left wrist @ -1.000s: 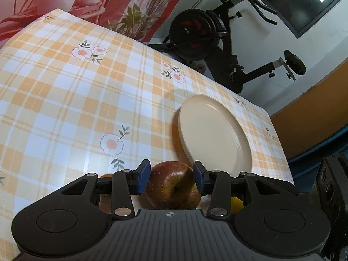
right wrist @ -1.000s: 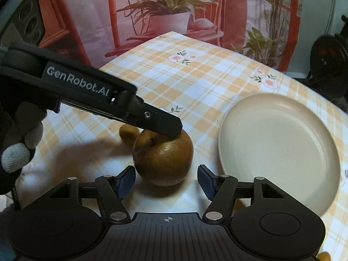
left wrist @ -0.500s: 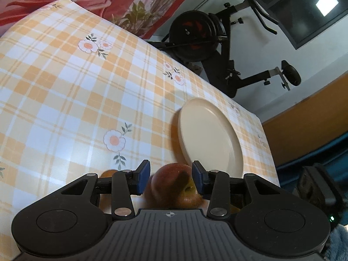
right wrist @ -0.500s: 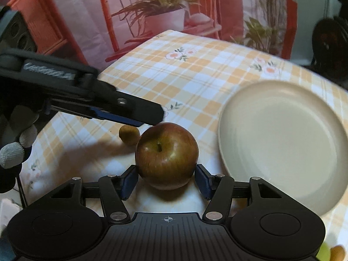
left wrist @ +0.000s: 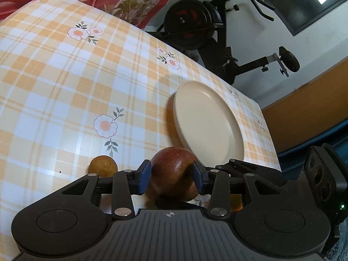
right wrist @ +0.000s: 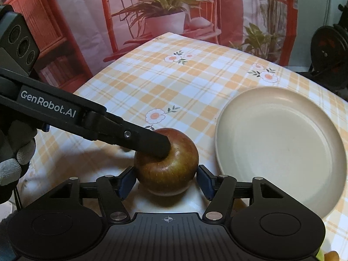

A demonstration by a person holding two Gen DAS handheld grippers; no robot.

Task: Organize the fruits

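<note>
A red-brown apple sits between the blue pads of my left gripper, which is shut on it and holds it above the checked tablecloth. In the right wrist view the same apple also lies between the pads of my right gripper, which stands open around it; the left gripper's finger crosses its top. A cream plate lies empty just right of the apple; it also shows in the right wrist view. A small brown-orange fruit rests on the cloth left of the apple.
Another yellow-orange fruit peeks out under the left gripper's right finger. An exercise bike stands beyond the table's far edge. A gloved hand holds the left gripper. A curtain with a printed plant hangs behind.
The left gripper has gripped the apple and lifted it off the cloth; the small fruit now shows below left. The right gripper's pads sit farther from the apple's sides than half a second ago.
</note>
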